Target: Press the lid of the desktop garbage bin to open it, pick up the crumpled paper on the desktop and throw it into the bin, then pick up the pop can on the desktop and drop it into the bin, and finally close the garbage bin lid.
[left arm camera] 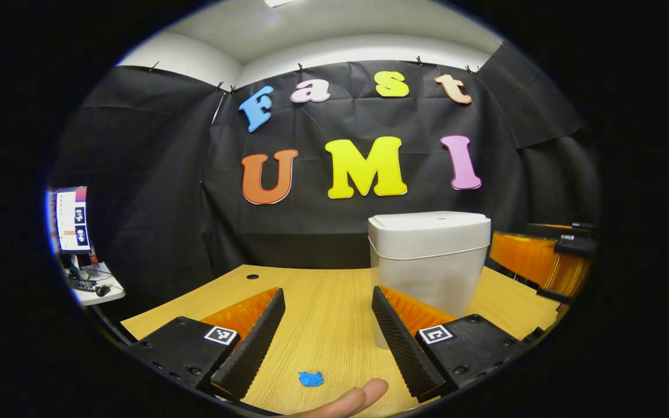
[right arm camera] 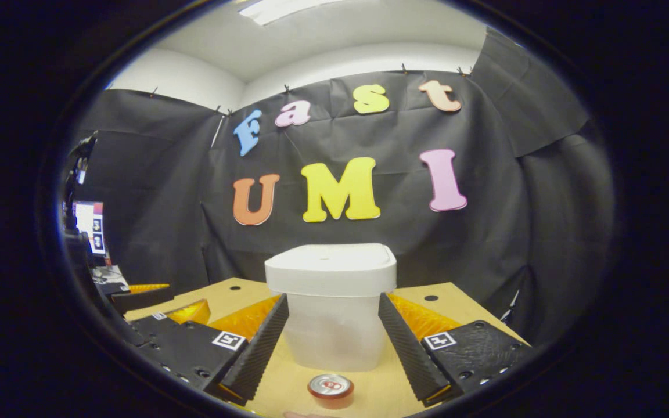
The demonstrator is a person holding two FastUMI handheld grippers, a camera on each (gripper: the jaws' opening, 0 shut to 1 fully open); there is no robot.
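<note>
Left gripper (left arm camera: 327, 337): mine, fingers spread apart above the counter (left arm camera: 334, 302), nothing between them.
Right gripper (right arm camera: 331, 342): fingers apart, level, facing the bin (right arm camera: 332, 302).
Lid (right arm camera: 331, 268): closed.
Crumpled paper (left arm camera: 310, 378): blue, on the counter by my fingertip (left arm camera: 363, 397).
Pop can (right arm camera: 330, 390): upright, before the bin.
Writing: none legible.

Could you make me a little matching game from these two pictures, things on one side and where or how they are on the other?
Things:
1. garbage bin
2. crumpled paper
3. pop can
4. left gripper

Descriptions:
a. red and silver, standing upright on the desk just in front of the bin
b. small and blue, lying on the desk between two open fingers
c. white, with its lid down
d. open, holding nothing

Pairs: 1-c, 2-b, 3-a, 4-d
</note>
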